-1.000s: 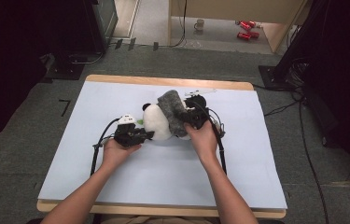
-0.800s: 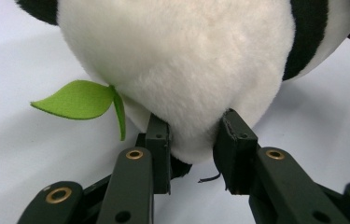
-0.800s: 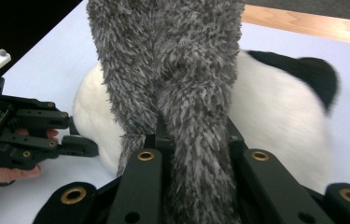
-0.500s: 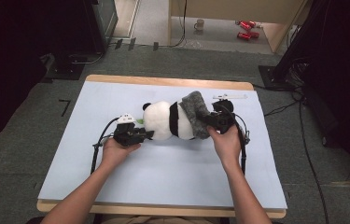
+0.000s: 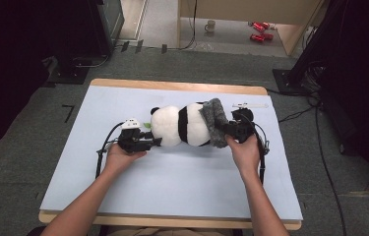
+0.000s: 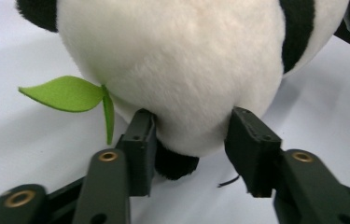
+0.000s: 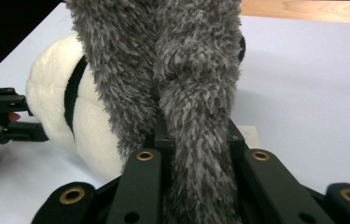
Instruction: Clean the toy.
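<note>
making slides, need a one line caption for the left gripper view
Left gripper with its jaws just opened, straddling the white head end of a plush panda beside its green felt leaf.

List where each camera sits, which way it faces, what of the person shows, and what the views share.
High view: above the table's near edge, facing forward and down; both forearms, left gripper, right gripper.
Left gripper view: along its jaws at the black-and-white plush panda, green felt leaf.
Right gripper view: along jaws shut on shaggy grey fabric.
Shared: the panda on the pale blue mat.
</note>
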Motion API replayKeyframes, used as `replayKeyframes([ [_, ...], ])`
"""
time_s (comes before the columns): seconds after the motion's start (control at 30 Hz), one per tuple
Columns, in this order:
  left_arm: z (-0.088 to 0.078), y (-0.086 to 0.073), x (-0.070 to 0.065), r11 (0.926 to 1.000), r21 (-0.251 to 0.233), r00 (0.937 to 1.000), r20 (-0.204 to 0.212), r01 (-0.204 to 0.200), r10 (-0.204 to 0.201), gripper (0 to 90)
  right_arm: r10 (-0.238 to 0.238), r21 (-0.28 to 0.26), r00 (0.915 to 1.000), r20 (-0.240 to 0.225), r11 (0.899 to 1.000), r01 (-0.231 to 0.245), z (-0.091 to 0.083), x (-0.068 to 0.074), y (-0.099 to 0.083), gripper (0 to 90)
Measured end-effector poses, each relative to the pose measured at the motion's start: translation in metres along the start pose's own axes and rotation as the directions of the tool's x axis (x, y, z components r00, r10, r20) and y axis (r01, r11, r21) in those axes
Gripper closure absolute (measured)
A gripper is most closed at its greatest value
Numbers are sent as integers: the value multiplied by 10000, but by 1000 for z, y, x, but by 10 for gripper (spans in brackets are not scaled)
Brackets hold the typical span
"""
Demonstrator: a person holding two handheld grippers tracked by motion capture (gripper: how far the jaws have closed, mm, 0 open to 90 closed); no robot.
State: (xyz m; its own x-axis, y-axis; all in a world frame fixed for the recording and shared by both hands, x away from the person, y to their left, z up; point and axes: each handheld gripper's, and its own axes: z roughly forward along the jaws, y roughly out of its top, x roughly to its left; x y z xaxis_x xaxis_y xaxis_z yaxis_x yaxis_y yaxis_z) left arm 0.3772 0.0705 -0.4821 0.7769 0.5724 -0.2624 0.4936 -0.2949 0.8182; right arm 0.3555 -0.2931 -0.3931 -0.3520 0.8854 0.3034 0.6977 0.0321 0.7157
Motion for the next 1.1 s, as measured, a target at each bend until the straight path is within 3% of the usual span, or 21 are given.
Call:
replayKeyframes([
  [0.13,2,-2,-2,9997,-87,9998,2,-214,214,450,-14,-69,10000,79,10000,15,2,-1,3,761],
  [0.57,14,-8,0,9998,-203,9999,-96,68,-70,344,15,-293,9996,265,9996,-7,5,-3,5,761],
  [0.77,17,-7,-3,9999,-117,9996,-284,-93,90,335,194,-225,9997,121,9996,-191,-1,-1,8,766],
  [0.97,18,-7,-2,9998,-116,9993,-333,145,-149,454,95,-500,9999,-73,9987,-99,-10,9,11,766],
  [1.03,16,-6,-5,9999,-56,9984,-539,-160,156,550,-83,-489,9998,-182,9988,74,-10,19,12,767],
  [1.1,15,-5,-7,9999,7,9980,-625,-107,108,624,-255,-419,9989,-394,9988,238,-7,29,12,767],
])
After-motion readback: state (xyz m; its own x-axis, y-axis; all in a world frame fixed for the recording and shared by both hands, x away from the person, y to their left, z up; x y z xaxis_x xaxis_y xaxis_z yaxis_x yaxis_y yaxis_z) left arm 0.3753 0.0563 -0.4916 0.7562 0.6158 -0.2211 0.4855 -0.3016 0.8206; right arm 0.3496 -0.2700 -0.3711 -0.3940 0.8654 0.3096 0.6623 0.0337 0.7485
